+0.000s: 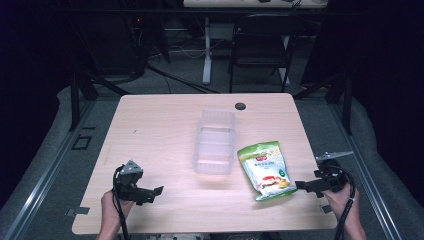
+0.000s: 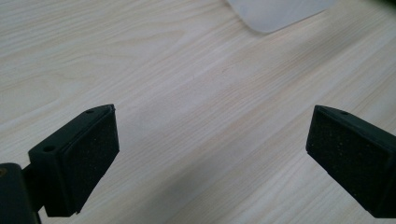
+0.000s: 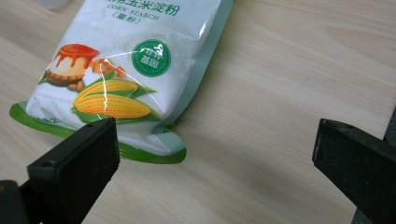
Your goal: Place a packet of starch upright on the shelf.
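- Corn starch bag (image 1: 263, 170) is lying flat beside right gripper (image 1: 301, 185), whose jaws are gaping wide, level.
- Left gripper (image 1: 159, 192) is hovering, spread.
- Clear plastic container (image 1: 215, 142) is sitting empty.

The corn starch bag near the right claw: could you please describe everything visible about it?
The corn starch bag is a glossy plastic pouch, white with green edging, printed with a corn cob, a dessert and a round green seal. It looks sealed and full, and lies flat, face up, on the wooden table, right of the clear plastic container. The open right claw is at its bottom corner, not gripping it.
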The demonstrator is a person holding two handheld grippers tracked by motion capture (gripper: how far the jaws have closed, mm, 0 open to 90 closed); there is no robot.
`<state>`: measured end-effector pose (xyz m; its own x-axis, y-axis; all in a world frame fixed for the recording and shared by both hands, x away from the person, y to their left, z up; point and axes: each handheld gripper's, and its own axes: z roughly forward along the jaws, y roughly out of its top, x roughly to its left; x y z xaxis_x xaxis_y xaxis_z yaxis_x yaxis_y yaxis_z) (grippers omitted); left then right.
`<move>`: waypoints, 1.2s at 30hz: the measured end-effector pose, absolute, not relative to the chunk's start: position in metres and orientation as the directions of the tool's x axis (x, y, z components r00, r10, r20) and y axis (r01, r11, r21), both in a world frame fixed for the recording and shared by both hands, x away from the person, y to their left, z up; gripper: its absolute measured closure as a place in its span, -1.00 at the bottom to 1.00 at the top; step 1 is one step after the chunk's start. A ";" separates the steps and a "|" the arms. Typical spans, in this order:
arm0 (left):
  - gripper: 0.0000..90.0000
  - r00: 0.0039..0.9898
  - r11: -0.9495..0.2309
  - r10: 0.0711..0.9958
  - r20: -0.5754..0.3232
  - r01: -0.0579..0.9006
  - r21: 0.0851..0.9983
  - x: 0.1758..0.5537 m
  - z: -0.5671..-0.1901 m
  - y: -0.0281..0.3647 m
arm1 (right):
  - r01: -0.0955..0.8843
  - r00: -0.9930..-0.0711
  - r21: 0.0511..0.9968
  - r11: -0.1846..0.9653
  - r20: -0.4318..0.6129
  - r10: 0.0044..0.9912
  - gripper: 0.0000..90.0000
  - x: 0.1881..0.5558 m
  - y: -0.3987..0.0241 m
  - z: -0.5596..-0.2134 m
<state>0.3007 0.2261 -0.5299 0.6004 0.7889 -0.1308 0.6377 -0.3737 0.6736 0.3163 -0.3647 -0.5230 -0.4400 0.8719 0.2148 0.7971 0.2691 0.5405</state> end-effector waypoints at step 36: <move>-0.95 0.611 -0.381 0.780 -0.135 0.636 0.671 0.301 -0.530 0.225 | 0.786 -0.487 0.535 0.310 0.228 0.843 -0.89 0.360 -0.337 -0.517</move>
